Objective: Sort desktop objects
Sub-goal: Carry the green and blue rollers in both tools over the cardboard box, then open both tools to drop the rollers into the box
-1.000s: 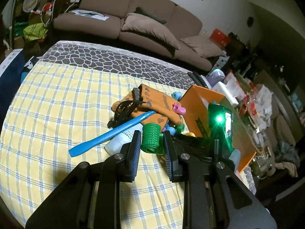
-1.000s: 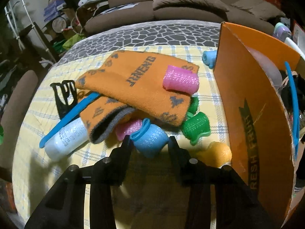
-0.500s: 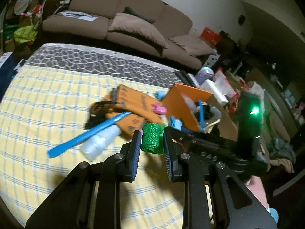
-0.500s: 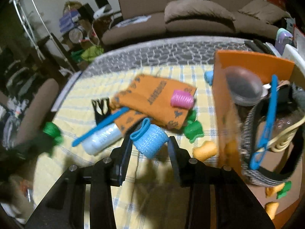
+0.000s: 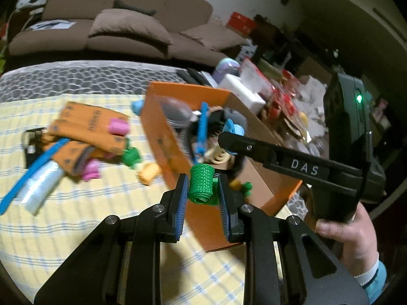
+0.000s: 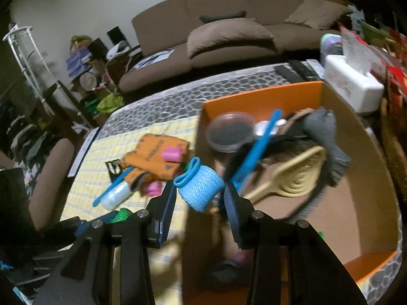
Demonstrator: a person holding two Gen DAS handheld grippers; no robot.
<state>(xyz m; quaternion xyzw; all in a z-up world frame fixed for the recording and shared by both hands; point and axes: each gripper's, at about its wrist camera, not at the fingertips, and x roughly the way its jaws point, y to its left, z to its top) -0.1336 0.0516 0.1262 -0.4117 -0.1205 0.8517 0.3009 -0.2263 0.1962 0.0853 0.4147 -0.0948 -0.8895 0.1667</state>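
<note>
Far left on the yellow checked cloth (image 5: pixel 76 218): blue comb (image 5: pixel 33 170) lying over a white tube (image 5: pixel 42 186), both just beside the orange pouch (image 5: pixel 86 127), with a pink roller (image 5: pixel 118 126) resting on it; a second pink roller (image 5: pixel 92 172), a green roller (image 5: pixel 131 155) and a yellow roller (image 5: pixel 148 174) loose on the cloth nearer the box. Centre: left gripper (image 5: pixel 203 190) clenched on a green mesh roller (image 5: pixel 201 186), held upright over the near left wall of the orange box (image 5: pixel 165 139). Right: right gripper (image 6: pixel 201 198) grasping a blue mesh roller (image 6: pixel 199 188), tilted, raised above the left wall of the same box; seen from the left wrist, reaching in from the right over the box opening. Inside the box: a lidded round tub (image 6: pixel 230 132), a blue stick (image 6: pixel 257 150), a wooden brush (image 6: pixel 292 175) and a grey cloth (image 6: pixel 323 129). Far right, beyond the box: white tissue box (image 6: pixel 353 86). Far background: brown sofa (image 6: pixel 229 33).
</note>
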